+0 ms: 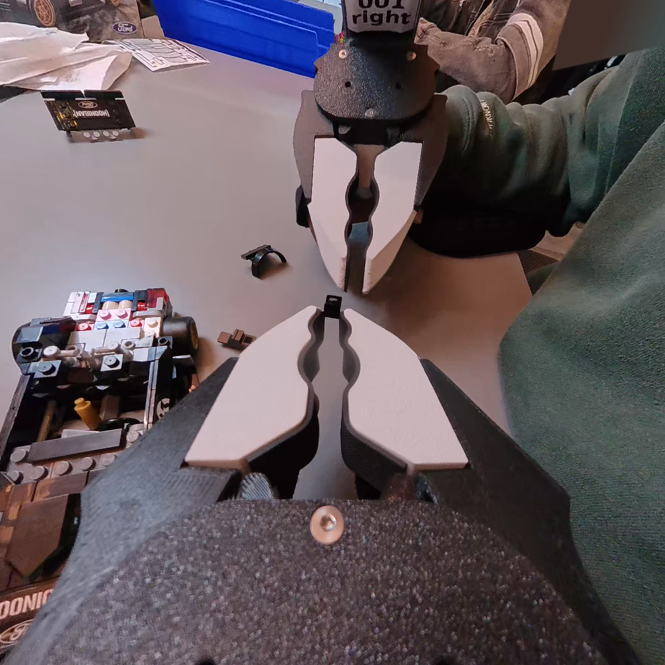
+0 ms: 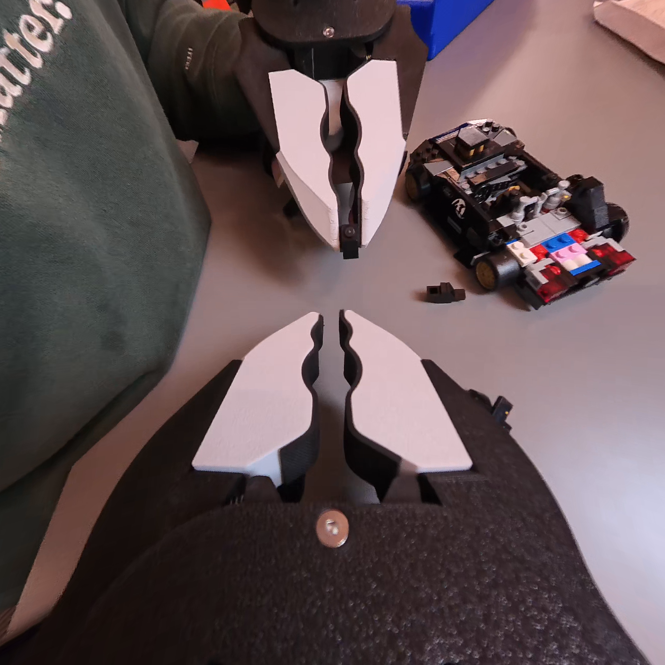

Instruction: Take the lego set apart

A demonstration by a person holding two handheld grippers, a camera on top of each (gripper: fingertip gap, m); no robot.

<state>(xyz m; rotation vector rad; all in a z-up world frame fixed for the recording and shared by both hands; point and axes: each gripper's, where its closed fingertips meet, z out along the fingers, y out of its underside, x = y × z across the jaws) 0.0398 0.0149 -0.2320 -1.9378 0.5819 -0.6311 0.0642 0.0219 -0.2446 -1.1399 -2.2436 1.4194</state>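
The black lego car (image 1: 100,360) (image 2: 521,216), its top partly stripped so coloured bricks show, stands on the grey table (image 1: 180,198). My left gripper (image 1: 331,311) (image 2: 347,239) is shut on a small black lego piece (image 1: 331,305) (image 2: 349,241) at its tips, held above the table to the right of the car. My right gripper (image 2: 331,316) (image 1: 354,284) faces it tip to tip a short way off, its jaws a narrow gap apart with nothing between them.
A small black loose piece (image 1: 235,339) (image 2: 444,292) and a black arch piece (image 1: 264,259) lie by the car. A black printed panel (image 1: 90,113), sticker sheet (image 1: 162,54), white bag (image 1: 54,57) and blue bin (image 1: 244,32) sit farther back. A green sleeve (image 1: 575,288) fills the right. My left and right fingertips are right by each other. My right tips are roughly 30 cm from the black printed panel (image 1: 90,113).
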